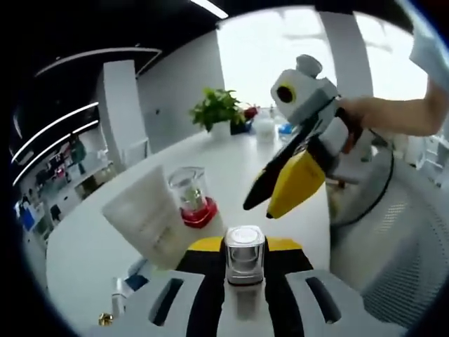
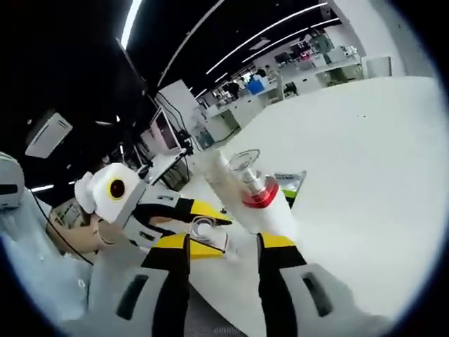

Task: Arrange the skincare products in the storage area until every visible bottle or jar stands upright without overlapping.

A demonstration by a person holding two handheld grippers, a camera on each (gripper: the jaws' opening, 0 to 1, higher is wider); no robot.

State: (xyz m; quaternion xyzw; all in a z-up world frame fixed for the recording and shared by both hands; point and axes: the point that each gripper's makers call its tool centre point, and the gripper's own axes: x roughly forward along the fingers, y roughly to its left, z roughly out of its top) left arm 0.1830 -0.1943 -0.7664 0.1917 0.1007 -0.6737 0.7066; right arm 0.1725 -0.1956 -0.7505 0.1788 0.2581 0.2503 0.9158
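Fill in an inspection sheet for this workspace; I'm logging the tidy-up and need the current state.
Surface: white table, mostly bare.
Job's things: square clear jar with silver cap upright between the left tool's jaws; white tube leaning; clear bottle on a red base upright behind it.
Clutter: potted plant and small containers at the far end.
Grippers: left tool shut on the jar; right tool open, raised off the table.
Cables: black cable under the right tool.
Surroundings: open office, ceiling light strips, bright window.
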